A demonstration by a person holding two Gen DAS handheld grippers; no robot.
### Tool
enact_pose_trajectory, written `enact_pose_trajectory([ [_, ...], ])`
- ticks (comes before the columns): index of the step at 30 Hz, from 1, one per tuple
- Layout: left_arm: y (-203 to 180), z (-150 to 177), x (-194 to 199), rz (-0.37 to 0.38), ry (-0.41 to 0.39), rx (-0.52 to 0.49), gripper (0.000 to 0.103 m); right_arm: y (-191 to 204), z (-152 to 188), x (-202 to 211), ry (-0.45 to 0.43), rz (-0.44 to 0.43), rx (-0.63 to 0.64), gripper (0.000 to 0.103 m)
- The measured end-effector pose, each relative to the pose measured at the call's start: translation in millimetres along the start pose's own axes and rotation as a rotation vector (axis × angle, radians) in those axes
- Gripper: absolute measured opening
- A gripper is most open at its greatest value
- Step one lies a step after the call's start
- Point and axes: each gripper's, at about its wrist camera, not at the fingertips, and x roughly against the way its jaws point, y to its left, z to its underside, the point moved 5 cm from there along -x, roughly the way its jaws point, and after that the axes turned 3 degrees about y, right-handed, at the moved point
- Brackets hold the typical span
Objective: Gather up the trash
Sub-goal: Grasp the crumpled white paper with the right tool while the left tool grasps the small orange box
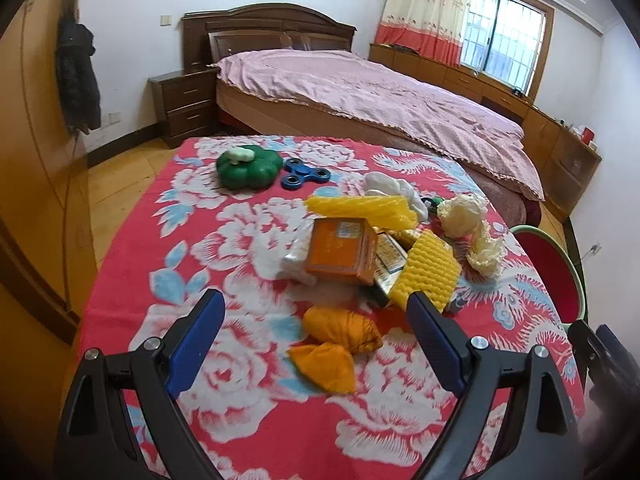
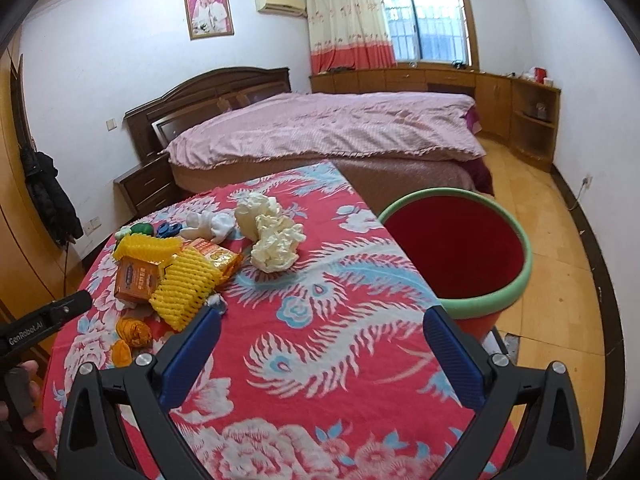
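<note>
A heap of trash lies on the red floral table [image 1: 240, 240]: an orange box [image 1: 340, 250], yellow foam nets [image 1: 430, 274], crumpled orange wrappers [image 1: 340, 336] and crumpled cream paper [image 1: 464, 210]. My left gripper [image 1: 316, 312] is open above the orange wrappers. My right gripper [image 2: 320, 322] is open and empty over the table [image 2: 320, 360], beside the red bin with a green rim [image 2: 460, 248] at the table's right edge. The cream paper [image 2: 274, 240], foam net [image 2: 184, 284] and orange box [image 2: 138, 280] lie ahead to its left.
A green squash toy [image 1: 248, 166], a blue fidget spinner [image 1: 304, 174] and a white cloth [image 1: 392, 188] lie at the table's far side. A bed [image 1: 380, 96] stands close behind the table. A wardrobe [image 1: 32, 160] is on the left.
</note>
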Motion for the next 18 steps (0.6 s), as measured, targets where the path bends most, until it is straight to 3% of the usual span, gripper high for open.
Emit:
enact_pose_trajectory([
  [14, -1, -23, -52, 0.042, 0.072, -0.012, 0.092, 23, -38, -67, 0.125, -0.011, 0.004, 0.103],
  [18, 2, -23, -60, 0.062, 0.079, -0.009, 0.085, 34, -42, -88, 0.158, -0.004, 0.007, 0.103],
])
